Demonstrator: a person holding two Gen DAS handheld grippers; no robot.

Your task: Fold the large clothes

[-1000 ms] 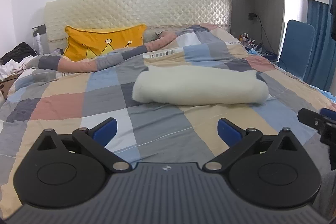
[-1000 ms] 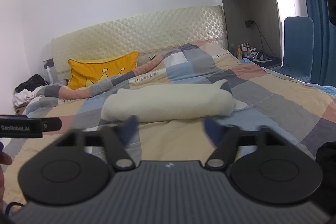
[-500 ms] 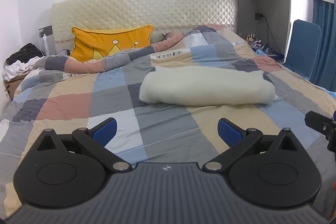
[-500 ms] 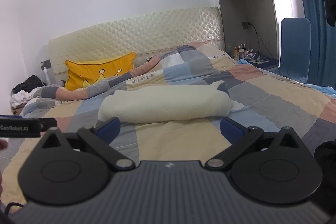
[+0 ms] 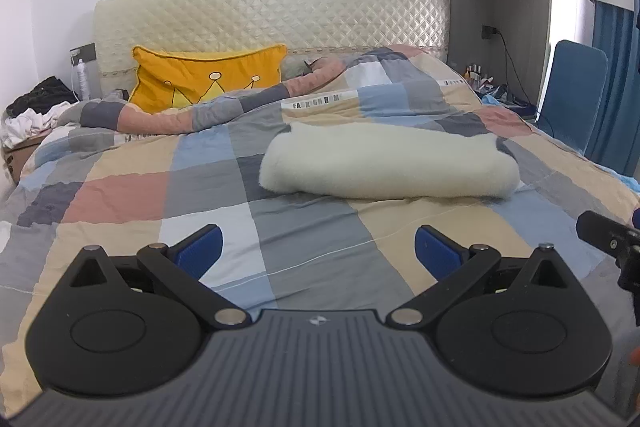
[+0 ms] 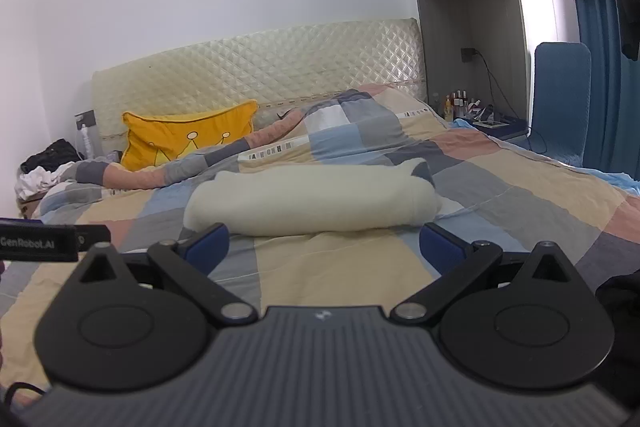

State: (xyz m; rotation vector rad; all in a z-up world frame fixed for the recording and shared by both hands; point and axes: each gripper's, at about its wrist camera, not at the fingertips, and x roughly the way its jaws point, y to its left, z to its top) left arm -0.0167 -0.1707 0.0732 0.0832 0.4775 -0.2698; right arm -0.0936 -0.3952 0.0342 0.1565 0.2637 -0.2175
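A cream fleece garment [image 5: 390, 165] [image 6: 312, 201] lies folded into a long bundle across the middle of the checked duvet [image 5: 208, 195] [image 6: 520, 195]. My left gripper [image 5: 318, 251] hovers over the near part of the bed, well short of the bundle, open with nothing between its blue pads [image 5: 200, 249]. My right gripper [image 6: 324, 245] stands open and wide, also empty, its blue pads [image 6: 438, 243] just in front of the bundle's near edge. A black part of the right gripper shows at the right edge of the left wrist view.
A yellow crown cushion [image 5: 208, 77] [image 6: 188, 137] leans on the quilted headboard [image 5: 272, 13]. A heap of clothes [image 5: 34, 107] sits left of the bed. A bedside shelf with small bottles [image 6: 460, 103], a blue chair [image 5: 572, 95] and blue curtains [image 6: 604, 83] stand on the right.
The right gripper's jaws have spread from partly open to fully wide. The left view has shifted a little, so the bundle sits slightly more to the right. The garment has not moved.
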